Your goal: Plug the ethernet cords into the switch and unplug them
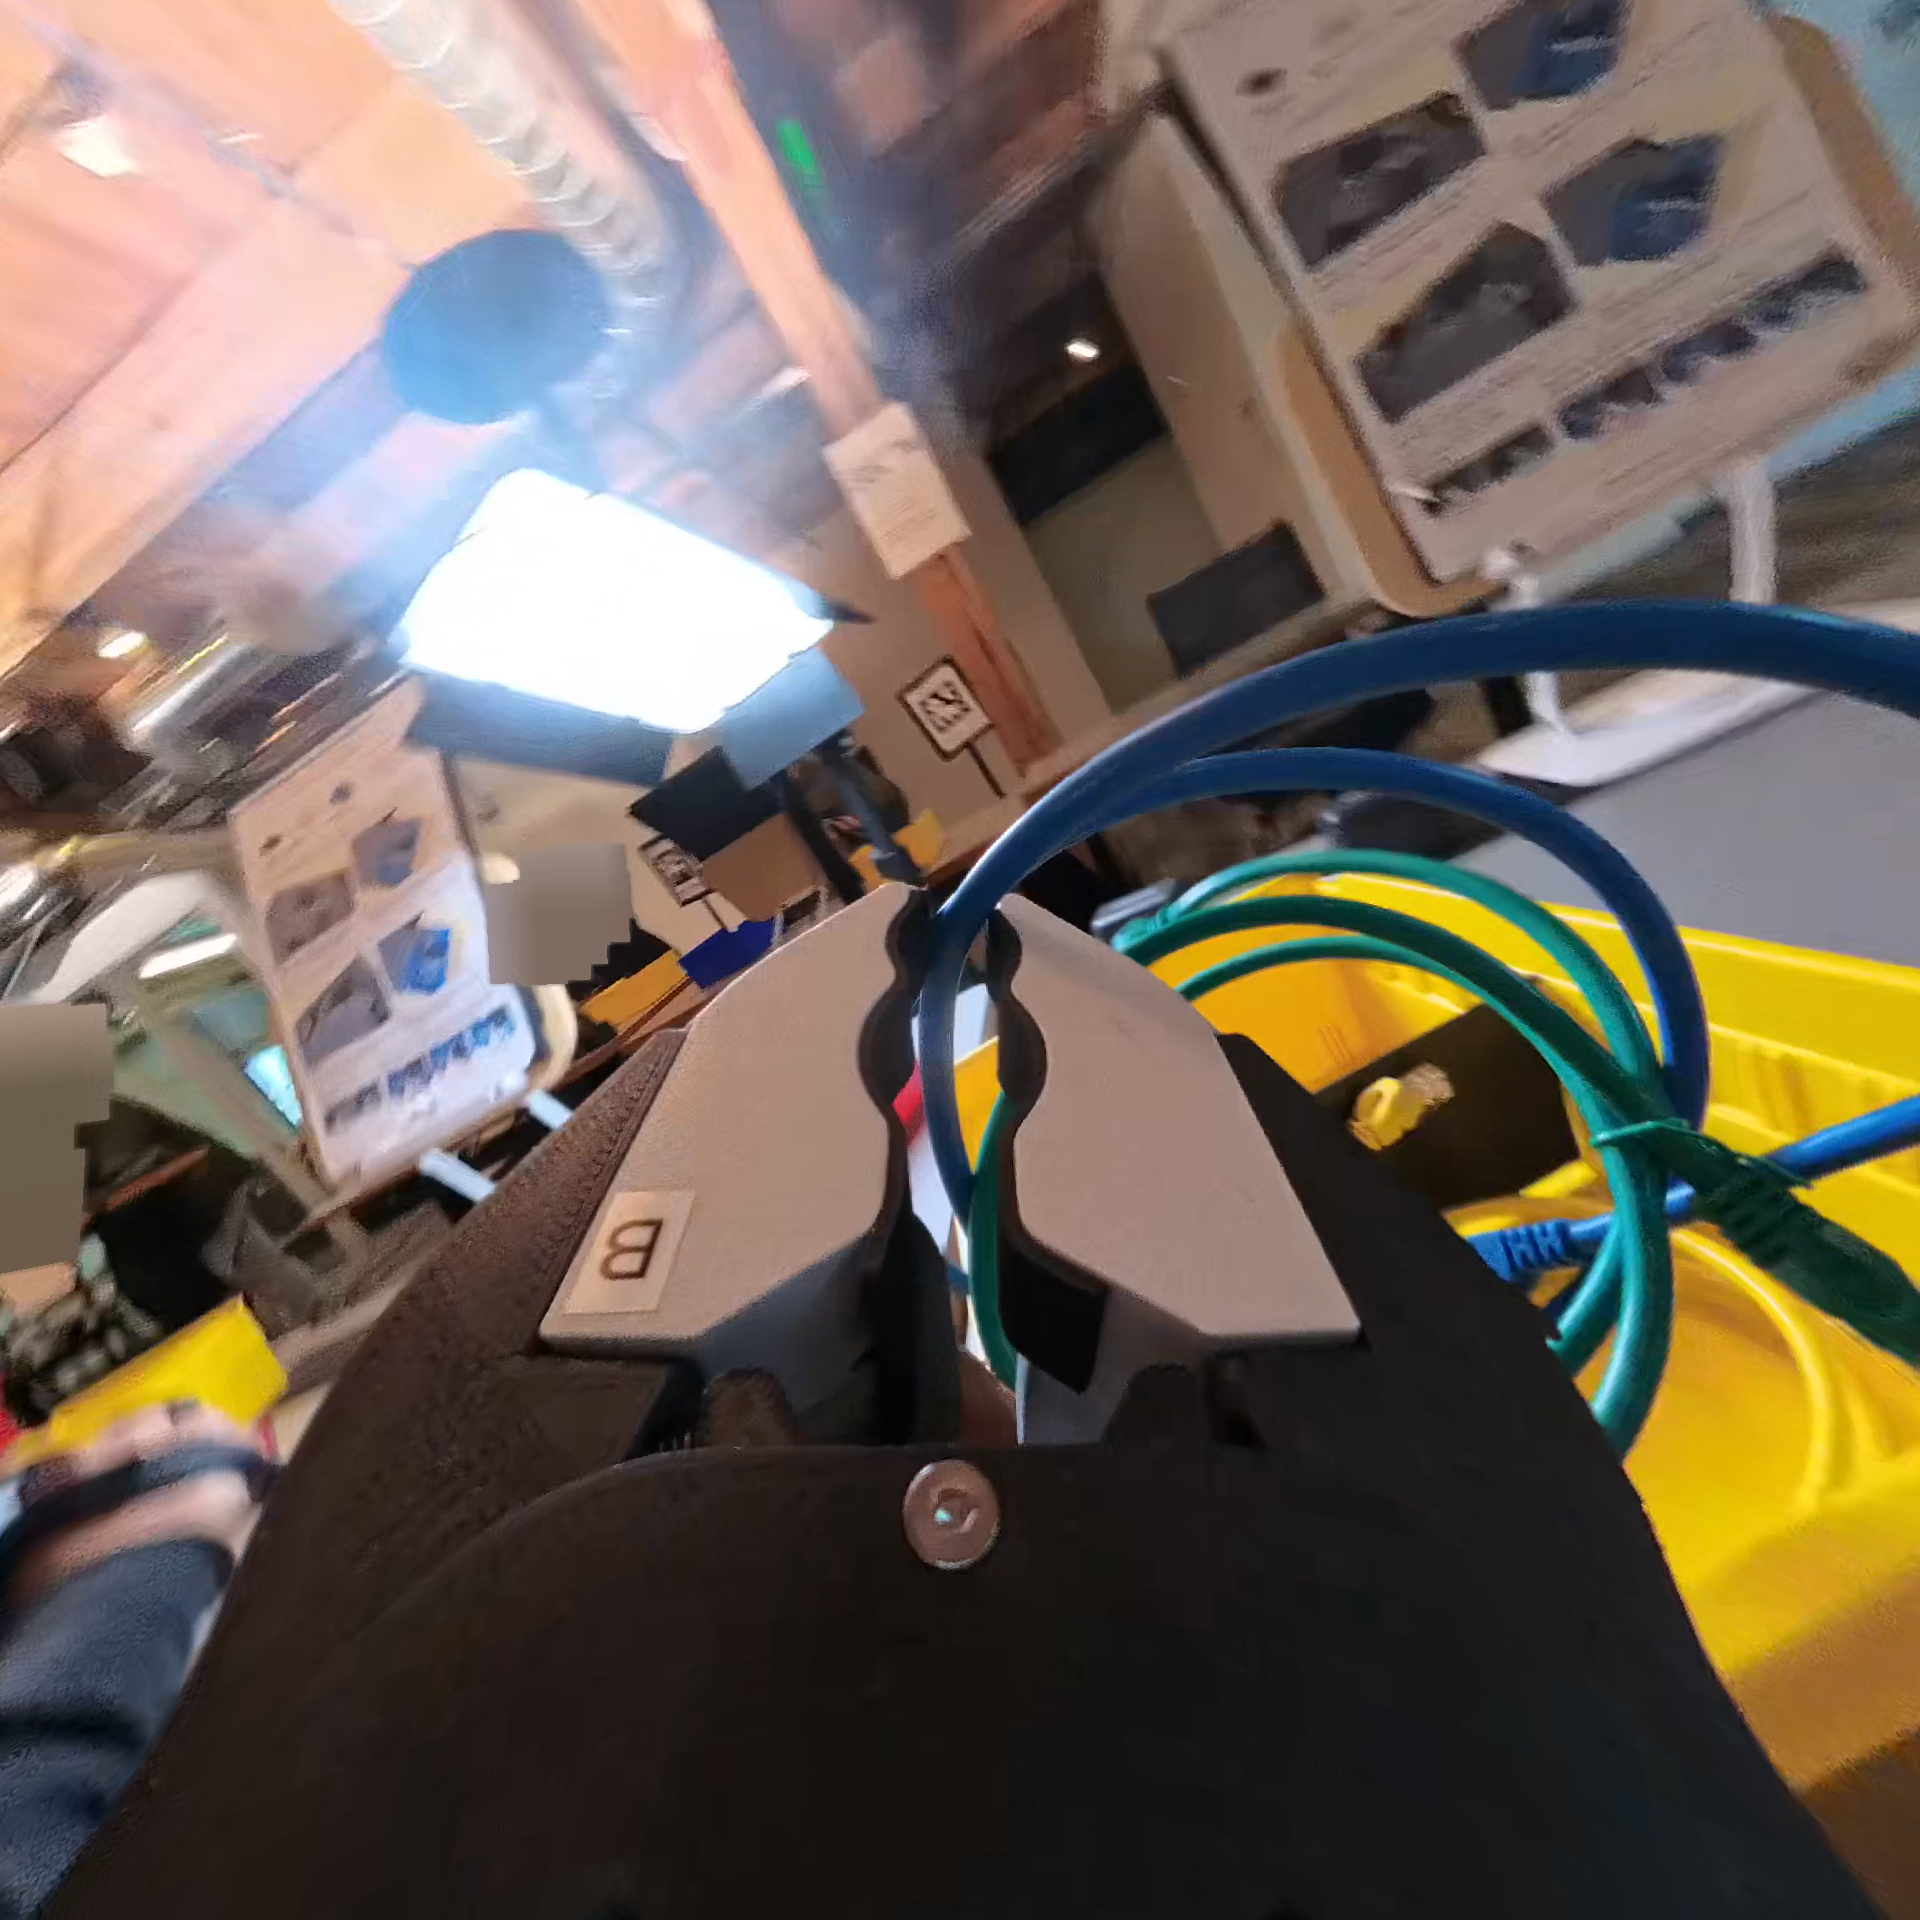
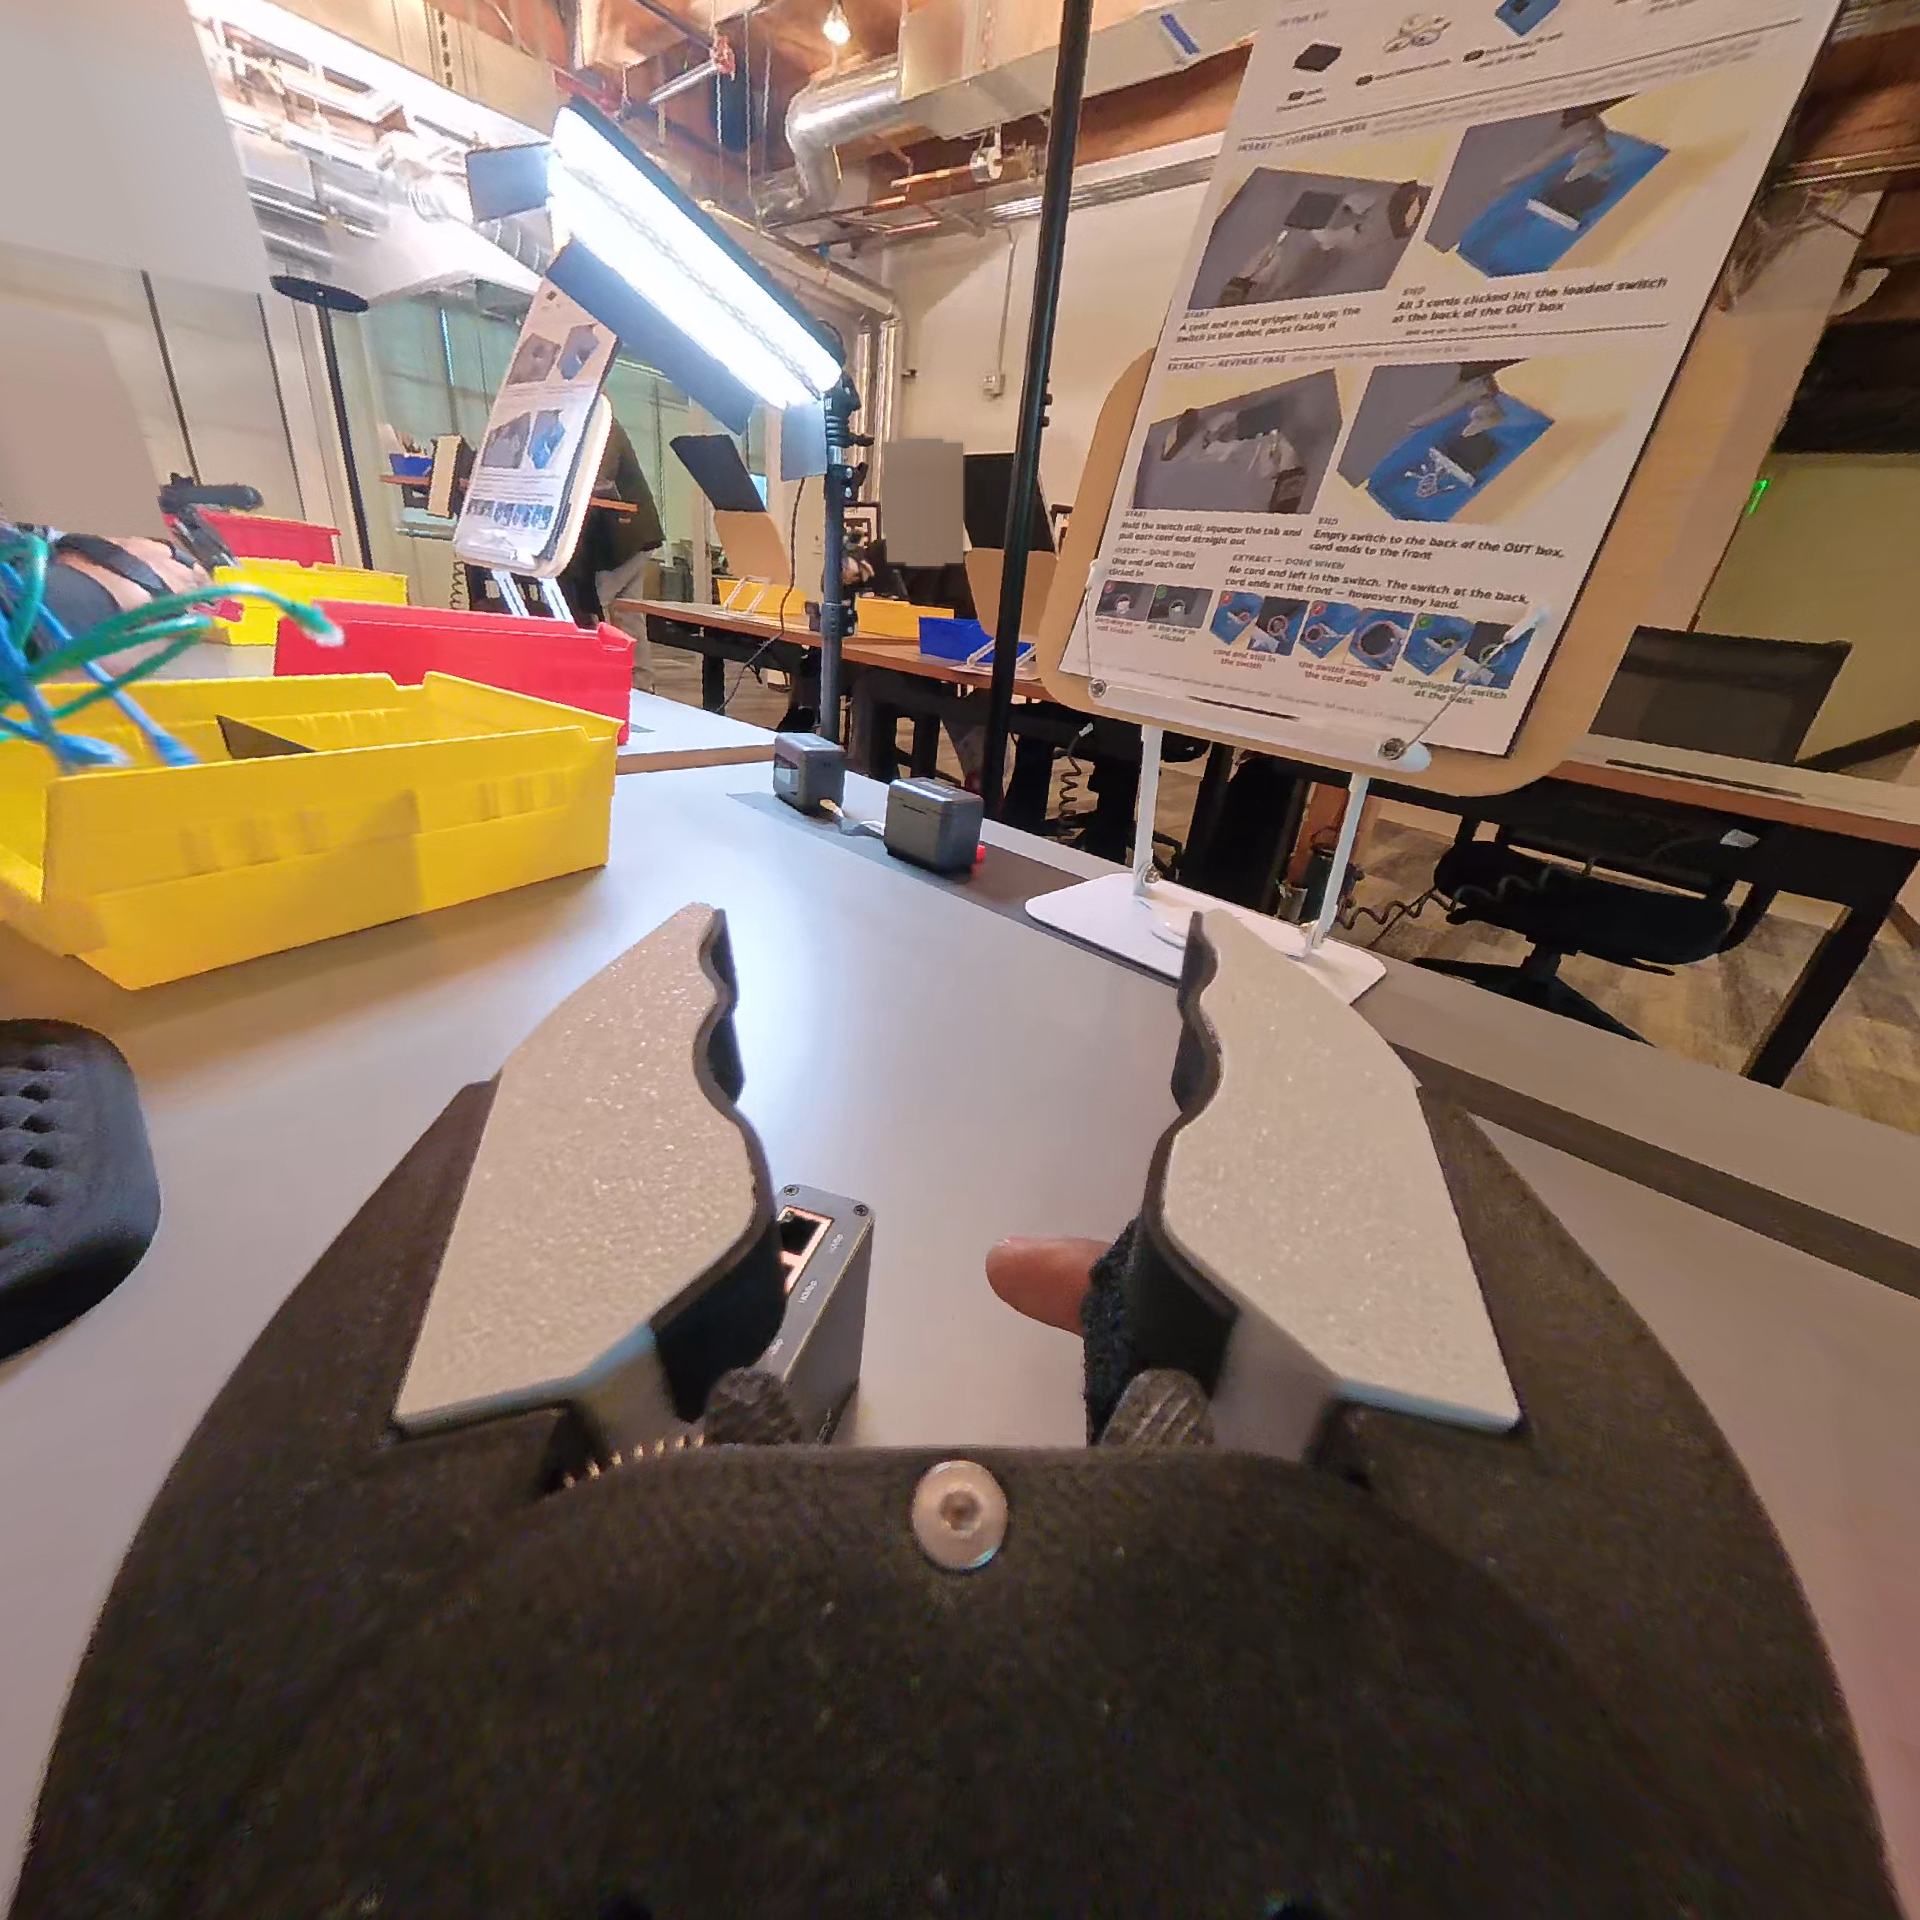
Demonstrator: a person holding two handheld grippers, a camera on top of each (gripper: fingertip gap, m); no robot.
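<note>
Left wrist view: left gripper (image 1: 951, 935) was clenched on the blue cord (image 1: 1299, 769), lifted over the yellow bin (image 1: 1766, 997), green cord (image 1: 1351, 914) looped alongside. Right gripper (image 2: 951, 997) was released; switch (image 2: 821, 1288) sat low on the table (image 2: 935, 1039), touching its left finger. Risk: cords tangle and drag together; unheld switch slides during insertion.

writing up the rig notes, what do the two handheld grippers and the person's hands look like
Both grippers are alike: the left gripper and right gripper each have two pale grey fingers with wavy, scalloped inner edges lined in black, on a broad black textured body with one silver screw in the middle. The left one carries a small lettered sticker. By the right gripper, a fingertip pokes from a black fingerless glove.
</note>
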